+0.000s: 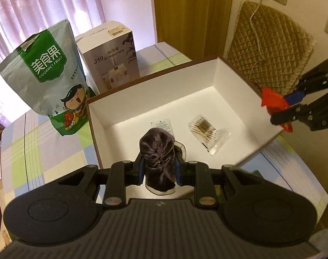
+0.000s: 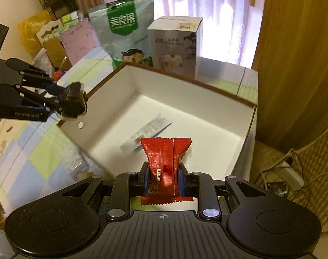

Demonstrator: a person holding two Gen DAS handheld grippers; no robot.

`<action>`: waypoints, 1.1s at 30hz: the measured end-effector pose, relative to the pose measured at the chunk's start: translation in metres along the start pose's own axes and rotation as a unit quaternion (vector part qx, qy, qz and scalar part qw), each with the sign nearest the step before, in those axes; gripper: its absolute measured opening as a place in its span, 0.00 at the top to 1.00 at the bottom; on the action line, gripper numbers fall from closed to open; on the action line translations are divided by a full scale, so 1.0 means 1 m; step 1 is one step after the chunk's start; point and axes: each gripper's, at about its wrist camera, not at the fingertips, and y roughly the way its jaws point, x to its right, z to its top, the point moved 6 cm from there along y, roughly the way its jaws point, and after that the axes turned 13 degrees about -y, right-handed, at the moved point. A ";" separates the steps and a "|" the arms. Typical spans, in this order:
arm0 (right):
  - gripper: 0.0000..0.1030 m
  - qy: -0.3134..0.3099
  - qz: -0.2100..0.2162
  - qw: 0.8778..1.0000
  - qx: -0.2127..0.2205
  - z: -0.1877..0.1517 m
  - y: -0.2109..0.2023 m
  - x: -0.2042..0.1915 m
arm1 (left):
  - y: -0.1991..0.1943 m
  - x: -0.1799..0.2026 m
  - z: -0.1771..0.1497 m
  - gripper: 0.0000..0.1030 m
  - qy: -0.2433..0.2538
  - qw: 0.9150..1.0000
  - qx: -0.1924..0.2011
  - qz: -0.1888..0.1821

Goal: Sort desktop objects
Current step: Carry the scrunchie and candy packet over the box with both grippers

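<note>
Clearly both loads are mid-carry: the left gripper (image 1: 158, 168) clamps a dark cloth bundle (image 1: 158, 149) over the white box (image 2: 207, 99) at six o'clock, the right gripper (image 2: 164, 180) pinches a red packet (image 2: 165, 161), each needing release inside

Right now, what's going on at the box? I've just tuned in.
A person is sorting with two handheld grippers. The left gripper is shut on a dark rolled cloth, the right gripper on a red snack packet. Both hang over the open white box, which already holds a clear pack of sticks and a small sachet.
</note>
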 end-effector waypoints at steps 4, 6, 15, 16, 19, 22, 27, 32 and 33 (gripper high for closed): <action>0.73 0.009 -0.009 1.000 -0.027 0.007 0.027 0.019 | 0.027 -0.006 0.010 0.79 -0.007 1.000 -0.022 0.009; 0.73 0.020 -0.010 0.999 -0.041 0.008 0.041 0.029 | 0.041 -0.009 0.012 0.79 -0.009 0.999 -0.031 0.015; 0.73 0.015 -0.013 0.998 -0.055 0.015 0.075 0.059 | 0.087 -0.022 0.011 0.79 -0.027 0.997 -0.065 0.014; 0.73 0.011 -0.012 0.998 -0.055 0.016 0.077 0.061 | 0.090 -0.023 0.011 0.79 -0.027 0.997 -0.066 0.014; 0.73 0.001 -0.010 0.998 -0.057 0.018 0.085 0.066 | 0.097 -0.025 0.015 0.79 -0.023 0.997 -0.067 0.013; 0.73 0.001 -0.008 0.998 -0.063 0.019 0.096 0.073 | 0.105 -0.026 0.019 0.79 -0.018 0.997 -0.069 0.015; 0.73 -0.003 -0.005 0.997 -0.075 0.018 0.112 0.080 | 0.125 -0.030 0.016 0.79 -0.007 0.996 -0.090 0.025; 0.73 -0.010 0.003 0.997 -0.079 0.018 0.124 0.084 | 0.144 -0.032 0.012 0.79 -0.001 0.993 -0.113 0.026; 0.73 -0.012 0.005 0.997 -0.079 0.018 0.125 0.085 | 0.147 -0.032 0.012 0.79 0.000 0.993 -0.118 0.026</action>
